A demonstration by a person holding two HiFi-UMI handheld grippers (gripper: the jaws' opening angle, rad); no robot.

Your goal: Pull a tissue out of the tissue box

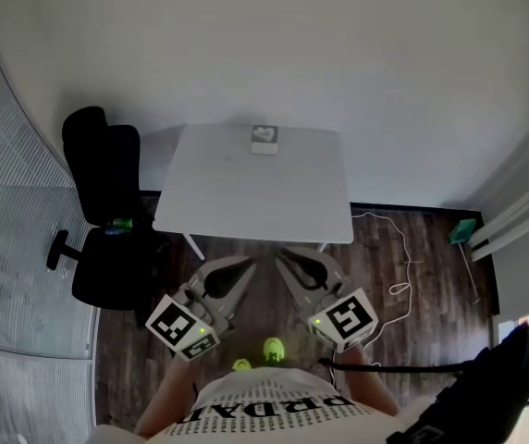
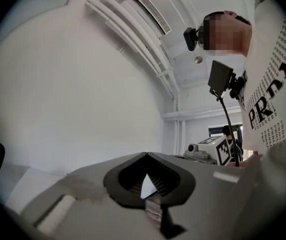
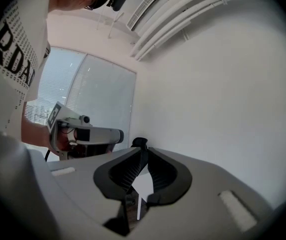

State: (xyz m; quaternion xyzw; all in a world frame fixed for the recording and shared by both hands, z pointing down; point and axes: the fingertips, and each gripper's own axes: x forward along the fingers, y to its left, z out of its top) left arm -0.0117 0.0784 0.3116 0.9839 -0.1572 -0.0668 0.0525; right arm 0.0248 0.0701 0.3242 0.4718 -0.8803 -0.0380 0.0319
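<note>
A small white tissue box (image 1: 264, 140) stands at the middle of the far edge of a white table (image 1: 246, 202). Both grippers are held level over the wooden floor, short of the table's near edge and far from the box. My left gripper (image 1: 249, 264) is shut, its tips meeting with nothing between them (image 2: 146, 154). My right gripper (image 1: 281, 254) is likewise shut and empty (image 3: 143, 149). Each gripper view looks at the white wall and shows the other gripper beside it; the box is in neither.
A black office chair (image 1: 107, 211) stands at the table's left side. A white cable (image 1: 403, 266) trails over the floor on the right, near a green object (image 1: 461, 231) by the wall. The person's yellow-green shoes (image 1: 273, 349) are below the grippers.
</note>
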